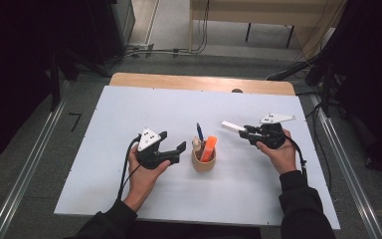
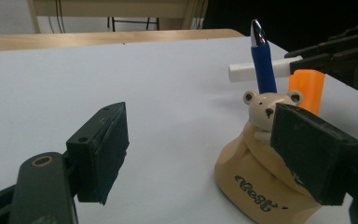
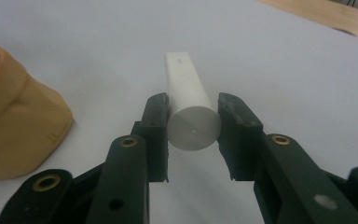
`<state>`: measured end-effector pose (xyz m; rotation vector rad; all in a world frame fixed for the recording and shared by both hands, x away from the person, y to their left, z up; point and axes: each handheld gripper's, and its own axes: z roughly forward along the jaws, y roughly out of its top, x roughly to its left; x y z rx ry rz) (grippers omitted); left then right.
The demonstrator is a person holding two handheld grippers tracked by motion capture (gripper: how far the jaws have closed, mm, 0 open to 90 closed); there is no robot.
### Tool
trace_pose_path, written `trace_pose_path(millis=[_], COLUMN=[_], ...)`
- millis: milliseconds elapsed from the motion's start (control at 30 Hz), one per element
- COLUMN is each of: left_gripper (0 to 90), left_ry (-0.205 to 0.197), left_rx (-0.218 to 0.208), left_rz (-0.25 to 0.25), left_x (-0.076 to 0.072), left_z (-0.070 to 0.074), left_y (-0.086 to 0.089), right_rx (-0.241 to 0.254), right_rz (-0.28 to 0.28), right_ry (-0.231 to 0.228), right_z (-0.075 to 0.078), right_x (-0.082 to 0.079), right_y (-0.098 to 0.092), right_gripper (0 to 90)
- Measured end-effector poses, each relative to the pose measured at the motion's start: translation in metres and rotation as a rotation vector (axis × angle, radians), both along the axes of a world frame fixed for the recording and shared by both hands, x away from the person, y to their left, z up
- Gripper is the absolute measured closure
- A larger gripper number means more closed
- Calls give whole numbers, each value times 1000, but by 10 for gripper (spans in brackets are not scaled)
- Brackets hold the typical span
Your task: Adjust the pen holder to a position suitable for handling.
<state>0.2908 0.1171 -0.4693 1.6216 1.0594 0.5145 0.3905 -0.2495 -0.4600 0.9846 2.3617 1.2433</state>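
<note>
My right gripper [image 1: 245,131] pinches a white tube [image 3: 189,107] between its fingers [image 3: 154,128], holding it level above the tabletop [image 1: 129,109], tip aimed at the cup [image 1: 203,160]. Cup sits mid-tabletop, nearer the near edge, holding a blue pen [image 2: 262,63] and orange marker [image 2: 306,88]. My left gripper [image 1: 171,141], fingers spread and empty, waits just left of the cup

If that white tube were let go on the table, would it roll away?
Probably. The white tube has a round end and smooth sides, so it would likely roll on the flat table. It looks rigid, staying straight between the right gripper's fingers. Its glossy surface might slip.
</note>
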Motion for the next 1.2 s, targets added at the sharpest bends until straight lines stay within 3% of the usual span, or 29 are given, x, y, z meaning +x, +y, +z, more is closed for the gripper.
trace_pose_path(millis=[133, 367, 667, 800, 967, 1200], left_gripper=[200, 197, 196, 196, 186, 186], left_ry=[-13, -71, -91, -124, -172, -195], left_rx=[8, 51, 64, 81, 121, 140], left_rz=[-1, -13, -23, -20, -21, -25], left_x=[-2, -7, -10, -13, -18, -21], left_z=[1, 5, 7, 10, 13, 14], left_y=[-2, -8, -12, -14, -19, -22], right_rx=[14, 27, 45, 61, 79, 86], right_rz=[17, 47, 101, 127, 157, 192], right_ry=[-24, -52, -97, -116, -132, -141], right_z=[11, 26, 48, 59, 71, 80], right_x=[-6, -16, -33, -40, -50, -60], right_y=[2, 7, 20, 26, 35, 44], right_gripper=[633, 633, 633, 633, 633, 633])
